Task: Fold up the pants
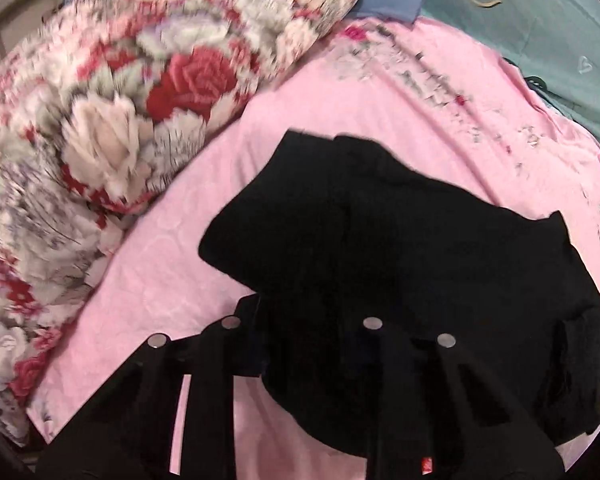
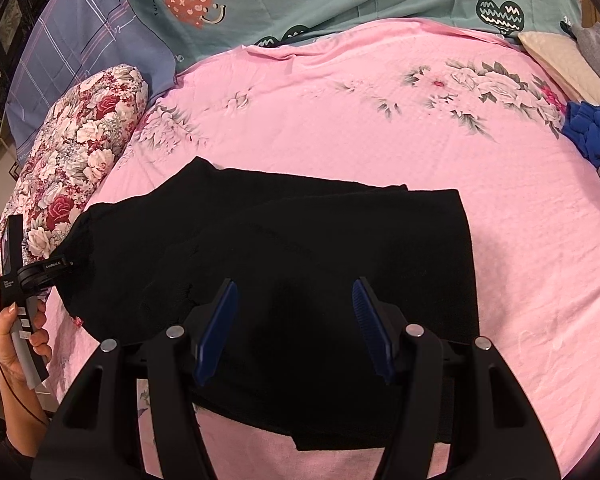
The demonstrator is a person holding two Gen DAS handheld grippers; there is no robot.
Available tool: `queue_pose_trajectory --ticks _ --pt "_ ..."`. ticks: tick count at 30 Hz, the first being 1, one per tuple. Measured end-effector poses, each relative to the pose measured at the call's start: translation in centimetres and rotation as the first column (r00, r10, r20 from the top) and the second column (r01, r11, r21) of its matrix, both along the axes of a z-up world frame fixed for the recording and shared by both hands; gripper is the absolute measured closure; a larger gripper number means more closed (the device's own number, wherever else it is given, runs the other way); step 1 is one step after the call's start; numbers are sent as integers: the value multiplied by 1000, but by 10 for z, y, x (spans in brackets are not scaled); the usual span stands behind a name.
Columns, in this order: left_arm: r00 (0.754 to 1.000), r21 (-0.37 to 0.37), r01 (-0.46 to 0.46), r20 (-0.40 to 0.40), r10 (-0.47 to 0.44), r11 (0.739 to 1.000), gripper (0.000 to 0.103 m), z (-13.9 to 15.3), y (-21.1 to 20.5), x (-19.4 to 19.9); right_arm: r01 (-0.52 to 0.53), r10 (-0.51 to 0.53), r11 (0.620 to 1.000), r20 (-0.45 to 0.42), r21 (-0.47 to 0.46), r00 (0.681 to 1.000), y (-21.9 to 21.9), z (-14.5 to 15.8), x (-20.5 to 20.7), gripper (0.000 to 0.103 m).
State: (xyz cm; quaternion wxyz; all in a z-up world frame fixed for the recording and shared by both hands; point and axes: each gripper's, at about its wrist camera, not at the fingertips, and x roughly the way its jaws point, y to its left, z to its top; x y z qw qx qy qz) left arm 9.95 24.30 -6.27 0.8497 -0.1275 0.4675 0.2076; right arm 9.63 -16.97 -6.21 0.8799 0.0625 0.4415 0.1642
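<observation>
The black pants (image 2: pixel 284 252) lie partly folded on the pink floral bedsheet (image 2: pixel 380 120). My right gripper (image 2: pixel 294 292) is open, its blue-padded fingers (image 2: pixel 220 320) spread above the near part of the pants, holding nothing. My left gripper (image 2: pixel 70 263) shows at the left in the right wrist view, its tips at the pants' left edge, apparently pinching the cloth. In the left wrist view the pants (image 1: pixel 400 248) drape over and hide that gripper's fingertips (image 1: pixel 300 320).
A floral red and white rolled quilt (image 2: pixel 72 168) lies along the left. Teal heart-print bedding (image 2: pixel 300 0) and a blue plaid pillow (image 2: pixel 80 52) lie at the back. Blue clothing (image 2: pixel 596 136) and a cream pillow (image 2: pixel 560 60) lie at the right edge.
</observation>
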Motion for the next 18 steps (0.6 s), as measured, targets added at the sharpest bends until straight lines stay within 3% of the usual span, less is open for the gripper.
queue_pose_trajectory --ticks 3,7,10,11,13,15,17,18 --pt "996 45 52 68 -55 998 82 32 -23 -10 3 -3 1000 6 23 1000 -8 0 -3 42" --pt "962 74 204 168 -214 976 82 77 -73 -23 19 -19 997 6 68 1000 -26 -3 -7 42" --pt "904 104 362 203 -376 926 82 99 -140 -23 35 -36 995 7 97 999 -44 -4 -9 42" --pt "870 108 438 200 -451 892 82 100 -171 -20 46 -48 993 9 107 999 -53 -4 -11 42" --pt "828 93 523 178 -531 847 80 93 -213 -16 65 -67 990 13 122 998 -66 -3 -14 42" --pt "795 42 592 134 -592 805 69 70 -255 -3 92 -95 986 13 142 995 -81 -2 -18 42" --pt "772 -3 633 78 -631 774 39 41 -285 10 109 -112 982 12 155 994 -93 -1 -22 42" --pt "756 -22 654 53 -652 757 35 28 -295 14 118 -122 981 12 155 993 -99 -1 -24 42"
